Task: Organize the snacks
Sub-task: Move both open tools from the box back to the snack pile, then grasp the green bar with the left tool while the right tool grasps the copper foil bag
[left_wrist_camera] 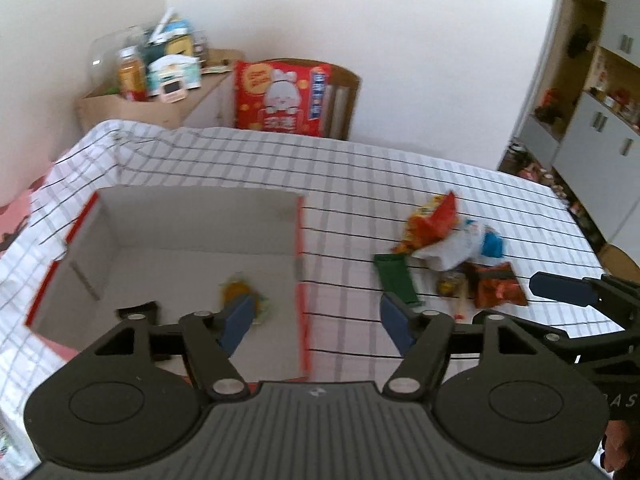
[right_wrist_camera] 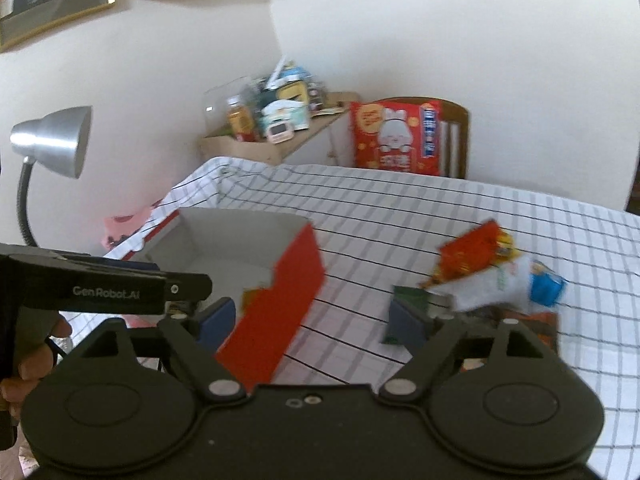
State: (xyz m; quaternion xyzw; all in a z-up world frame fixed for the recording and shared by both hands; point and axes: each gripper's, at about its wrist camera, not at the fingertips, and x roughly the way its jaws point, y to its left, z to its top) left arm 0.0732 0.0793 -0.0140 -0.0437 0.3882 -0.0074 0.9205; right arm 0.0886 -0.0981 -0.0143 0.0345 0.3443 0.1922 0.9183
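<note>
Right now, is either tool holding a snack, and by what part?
No. The left tool and right tool are both open with nothing between the fingers. One snack lies in the box; the rest are on the table.

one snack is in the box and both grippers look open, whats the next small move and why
Probably move the right hand-held gripper toward the dark green packet at the near edge of the snack pile and close on it. Both grippers are open and empty, and the box holds just one snack.
</note>
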